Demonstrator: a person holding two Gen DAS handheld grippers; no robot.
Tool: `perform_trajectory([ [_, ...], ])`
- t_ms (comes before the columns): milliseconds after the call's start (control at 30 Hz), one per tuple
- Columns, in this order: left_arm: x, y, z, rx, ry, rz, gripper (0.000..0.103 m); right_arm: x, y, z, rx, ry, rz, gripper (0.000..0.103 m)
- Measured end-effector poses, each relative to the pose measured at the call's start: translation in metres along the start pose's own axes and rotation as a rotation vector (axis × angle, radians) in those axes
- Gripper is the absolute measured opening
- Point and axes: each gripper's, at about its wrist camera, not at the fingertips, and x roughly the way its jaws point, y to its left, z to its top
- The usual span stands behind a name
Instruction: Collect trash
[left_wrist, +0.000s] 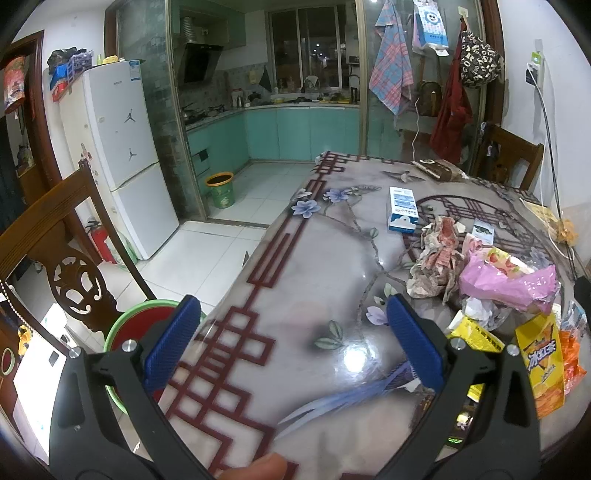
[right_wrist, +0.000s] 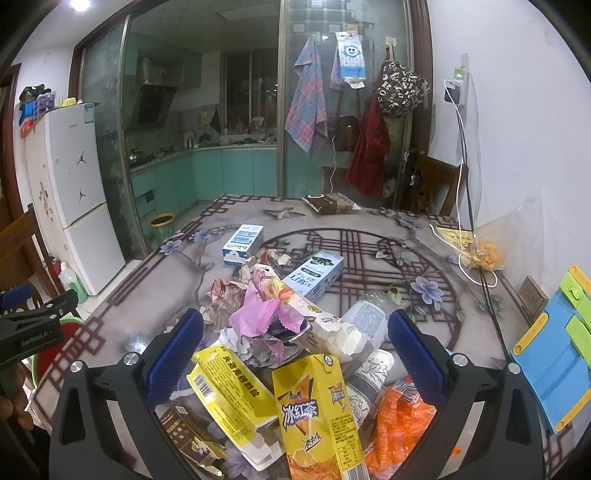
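Observation:
A pile of trash lies on the patterned table (right_wrist: 369, 243): a yellow iced-tea carton (right_wrist: 317, 413), a yellow box (right_wrist: 229, 387), an orange wrapper (right_wrist: 402, 424), a pink wrapper (right_wrist: 258, 314), crumpled paper (right_wrist: 225, 295), a clear bottle (right_wrist: 369, 314). My right gripper (right_wrist: 295, 354) is open and empty, its blue pads either side of the pile. My left gripper (left_wrist: 291, 339) is open and empty over bare table (left_wrist: 295, 266) left of the pile; the pink wrapper (left_wrist: 509, 280) and iced-tea carton (left_wrist: 539, 362) show at the right of the left wrist view.
Two blue-white boxes (right_wrist: 243, 243) (right_wrist: 317, 277) and a dark packet (right_wrist: 332, 203) lie farther back. A snack bag (right_wrist: 484, 254) and cables sit by the right wall. A green-red basin (left_wrist: 147, 321) and wooden chair (left_wrist: 70, 258) stand left of the table. A green bin (left_wrist: 221, 190) is on the kitchen floor.

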Motion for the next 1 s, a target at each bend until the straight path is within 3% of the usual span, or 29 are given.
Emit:
perform_trajectory([
  [633, 0.001, -0.002, -0.003, -0.006, 0.017, -0.018, 0.099, 0.007, 0.004, -0.003, -0.019, 0.029, -0.004, 0.096],
  [900, 0.006, 0.001, -0.004, -0.066, 0.047, -0.143, 0.099, 0.019, 0.004, -0.006, -0.112, 0.118, 0.044, 0.096],
  [1000, 0.006, 0.001, -0.006, -0.064, 0.039, -0.165, 0.099, 0.030, -0.004, -0.009, -0.059, 0.176, 0.100, 0.096],
])
